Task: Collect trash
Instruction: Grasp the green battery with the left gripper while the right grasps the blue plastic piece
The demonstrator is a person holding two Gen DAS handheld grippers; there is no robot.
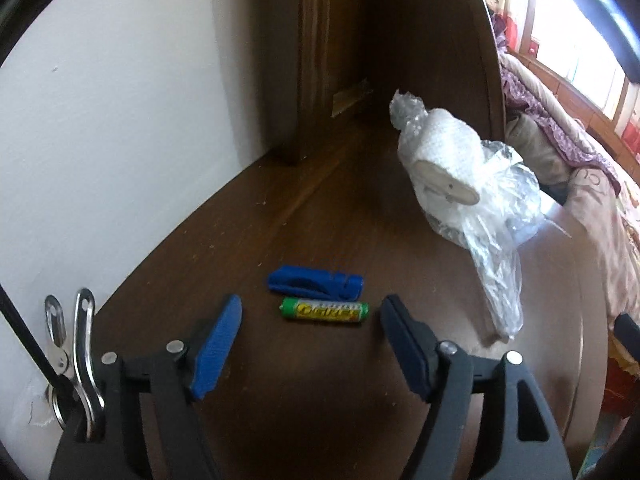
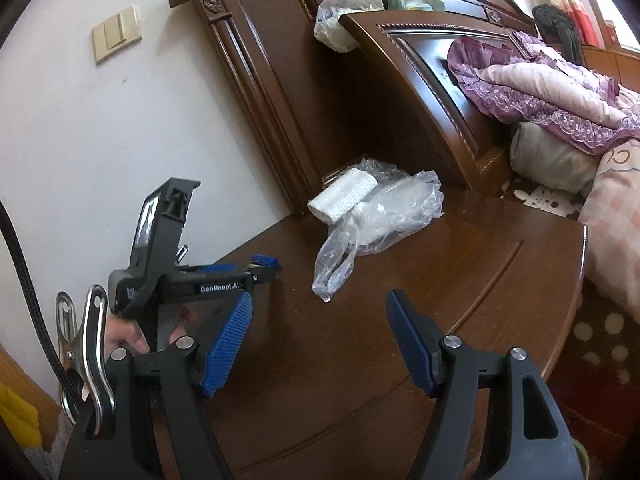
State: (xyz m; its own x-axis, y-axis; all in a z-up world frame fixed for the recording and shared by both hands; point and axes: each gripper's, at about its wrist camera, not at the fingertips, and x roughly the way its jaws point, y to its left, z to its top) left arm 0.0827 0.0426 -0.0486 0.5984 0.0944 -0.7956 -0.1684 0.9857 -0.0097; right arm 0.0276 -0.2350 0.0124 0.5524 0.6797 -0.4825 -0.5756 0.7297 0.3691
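Note:
A green-and-yellow battery [image 1: 324, 310] lies on its side on the dark wooden tabletop [image 1: 320, 392]. Just behind it is a small blue plastic piece [image 1: 316, 282]. My left gripper [image 1: 312, 306] points down at them, open, its blue pads on either side of the battery and not touching it. A white paper roll [image 1: 448, 160] sits in a crumpled clear plastic bag [image 1: 496, 272] at the right. My right gripper [image 2: 320, 299] hovers open over the tabletop [image 2: 440, 280] with nothing between its pads. The roll [image 2: 344, 196] and bag [image 2: 384, 216] lie beyond it.
A white wall [image 1: 100, 140] borders the table on the left and a carved wooden headboard [image 2: 360, 100] rises behind it. Piled quilts [image 2: 560, 88] on a bed lie to the right. A hand [image 2: 128, 336] holds the left tool's black frame [image 2: 152, 264]. The table's rounded edge [image 2: 576, 280] runs right.

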